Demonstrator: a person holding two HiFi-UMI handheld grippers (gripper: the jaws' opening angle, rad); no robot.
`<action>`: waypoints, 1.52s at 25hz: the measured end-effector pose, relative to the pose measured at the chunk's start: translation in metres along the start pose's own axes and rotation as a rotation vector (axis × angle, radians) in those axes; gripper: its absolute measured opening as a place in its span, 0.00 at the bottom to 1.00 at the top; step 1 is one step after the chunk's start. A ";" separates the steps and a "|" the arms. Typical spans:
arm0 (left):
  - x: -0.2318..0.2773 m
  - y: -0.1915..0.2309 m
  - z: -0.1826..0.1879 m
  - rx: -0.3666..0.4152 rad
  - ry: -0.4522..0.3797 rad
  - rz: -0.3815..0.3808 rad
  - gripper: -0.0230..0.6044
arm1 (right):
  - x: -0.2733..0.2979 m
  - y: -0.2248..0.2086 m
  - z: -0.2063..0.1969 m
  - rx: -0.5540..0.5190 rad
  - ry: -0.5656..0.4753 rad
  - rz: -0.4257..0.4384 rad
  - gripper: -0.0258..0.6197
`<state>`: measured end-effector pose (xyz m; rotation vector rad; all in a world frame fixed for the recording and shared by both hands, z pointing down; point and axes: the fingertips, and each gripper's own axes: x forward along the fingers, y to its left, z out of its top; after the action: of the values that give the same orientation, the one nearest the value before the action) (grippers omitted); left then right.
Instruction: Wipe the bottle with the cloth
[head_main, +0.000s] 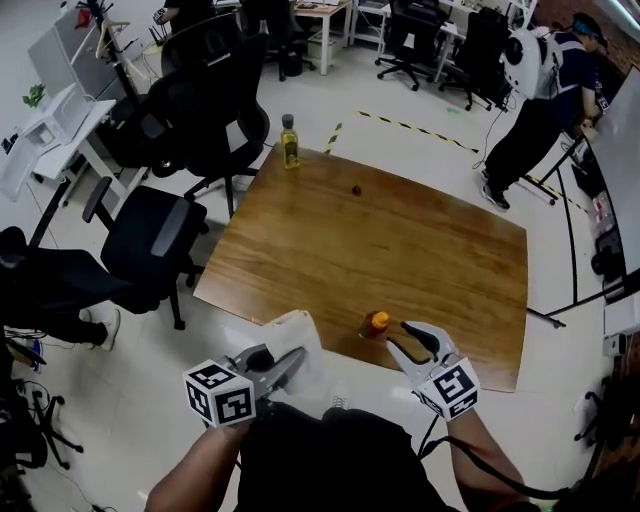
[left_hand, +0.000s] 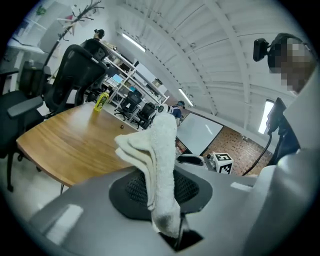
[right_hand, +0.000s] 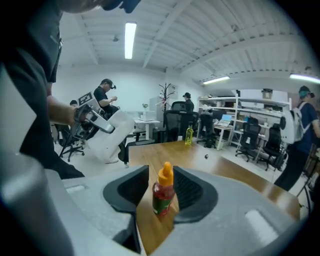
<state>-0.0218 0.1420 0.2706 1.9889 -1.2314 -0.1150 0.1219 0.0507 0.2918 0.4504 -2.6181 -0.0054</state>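
Note:
A small red sauce bottle (head_main: 375, 323) with an orange cap stands upright near the front edge of the wooden table (head_main: 400, 240). My right gripper (head_main: 397, 334) is open just behind it. In the right gripper view the bottle (right_hand: 163, 195) shows in the gap of the right gripper (right_hand: 162, 189), with bare wood still visible at its left side. A white cloth (head_main: 297, 340) hangs folded from my left gripper (head_main: 296, 358), which is shut on it off the table's front left edge. In the left gripper view the cloth (left_hand: 160, 165) stands up out of the left gripper (left_hand: 161, 192).
A yellow-green bottle (head_main: 289, 142) stands at the table's far left corner, and a small dark object (head_main: 356, 189) lies on the far part of the table. Black office chairs (head_main: 150, 240) crowd the left side. A person (head_main: 545, 95) stands at the back right.

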 end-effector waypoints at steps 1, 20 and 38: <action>0.006 -0.002 0.001 -0.005 -0.011 0.018 0.20 | 0.007 -0.003 0.000 -0.018 -0.004 0.036 0.26; 0.080 0.034 -0.020 -0.150 -0.048 0.057 0.20 | 0.055 -0.008 -0.009 -0.059 -0.078 0.264 0.26; 0.161 0.030 -0.038 -0.379 0.130 -0.507 0.19 | 0.059 -0.007 -0.012 0.030 -0.086 0.248 0.25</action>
<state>0.0583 0.0286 0.3663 1.8893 -0.5508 -0.4287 0.0809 0.0264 0.3286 0.1357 -2.7444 0.0980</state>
